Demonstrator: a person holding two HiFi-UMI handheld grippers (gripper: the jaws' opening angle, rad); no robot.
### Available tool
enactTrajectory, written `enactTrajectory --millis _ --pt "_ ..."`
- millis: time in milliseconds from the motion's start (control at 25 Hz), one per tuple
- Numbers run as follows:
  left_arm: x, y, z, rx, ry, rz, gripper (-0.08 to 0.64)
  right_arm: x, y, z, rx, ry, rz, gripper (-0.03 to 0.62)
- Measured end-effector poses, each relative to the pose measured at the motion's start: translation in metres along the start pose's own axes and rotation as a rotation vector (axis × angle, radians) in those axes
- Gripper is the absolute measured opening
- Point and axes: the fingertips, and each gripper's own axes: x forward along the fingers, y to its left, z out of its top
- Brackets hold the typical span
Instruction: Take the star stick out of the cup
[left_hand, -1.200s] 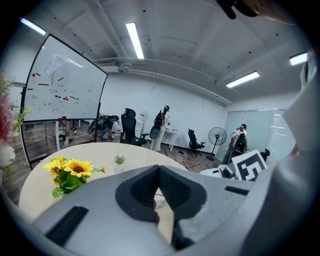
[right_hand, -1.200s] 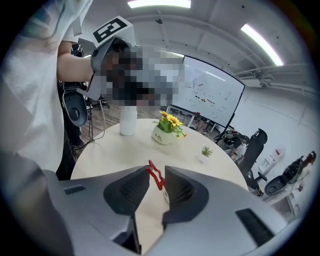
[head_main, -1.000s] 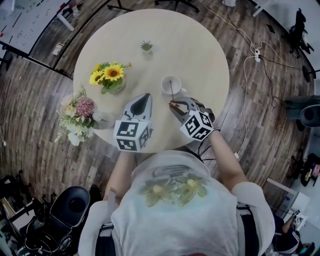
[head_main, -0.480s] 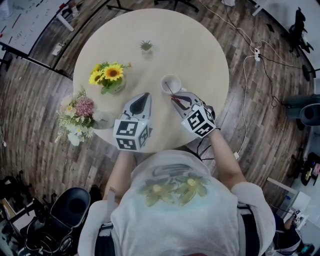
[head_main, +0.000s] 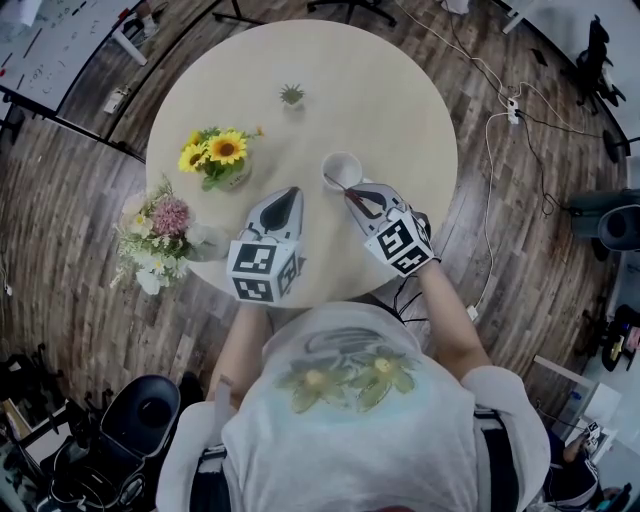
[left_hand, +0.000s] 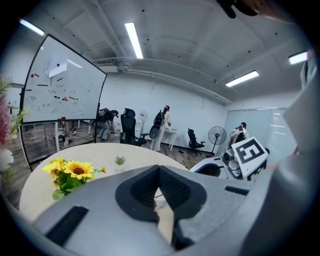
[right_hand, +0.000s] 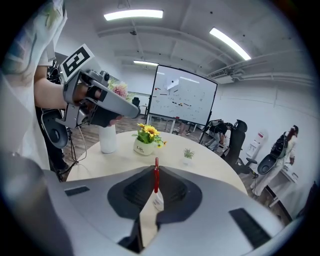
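**Round desk (head_main: 400, 80) seen from above, with the person at its near edge.**

- **Right tongs (head_main: 351, 193):** the jaws are closed on the thin red shaft of the star stick (right_hand: 156, 176) and have just been closing onto it. In the right gripper view the shaft stands upright between the tips.
- **Star stick and cup:** in the head view the star stick runs aslant from those tips to the near rim of the white cup (head_main: 343, 154). The cup stands just beyond the right tongs. Whether the stick's far end is still inside the cup cannot be told.
- **Left tongs (head_main: 288, 196):** the jaws are together at the tips with nothing between them. They point away from the person, to the left of the cup and apart from it.
- **Further left:** a sunflower pot (head_main: 224, 158), and a mixed bouquet (head_main: 158, 228) at the desk's edge.
- **Beyond the cup:** a small green plant (head_main: 292, 94).
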Motion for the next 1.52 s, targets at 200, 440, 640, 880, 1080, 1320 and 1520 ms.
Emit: enactTrajectory --millis 200,440,640,880,1080,1320,1520 --pt "-0.001 -0.001 -0.001 0.000 0.000 0.000 0.002 -0.005 -0.004 0.004 0.032 -0.015 -0.017 0.034" --pt "0.000 0.000 0.000 -0.001 -0.002 -0.001 0.002 -0.008 -0.009 0.006 0.066 -0.023 -0.038 0.034" --pt "0.000 -0.002 0.000 0.000 -0.002 -0.005 0.002 -0.014 -0.014 0.013 0.104 -0.044 -0.055 0.034" --pt "0.000 -0.001 0.002 0.000 -0.006 -0.007 0.002 -0.019 -0.022 0.020 0.131 -0.062 -0.075 0.034" --pt "0.000 -0.002 0.004 0.001 -0.010 -0.008 0.002 -0.023 -0.028 0.024 0.163 -0.081 -0.090 0.034" --pt "-0.001 -0.004 0.004 0.001 -0.013 -0.011 0.002 -0.027 -0.033 0.032 0.181 -0.100 -0.106 0.034" --pt "-0.001 -0.006 0.005 0.003 -0.016 -0.016 0.002 -0.031 -0.037 0.037 0.176 -0.116 -0.118 0.034"
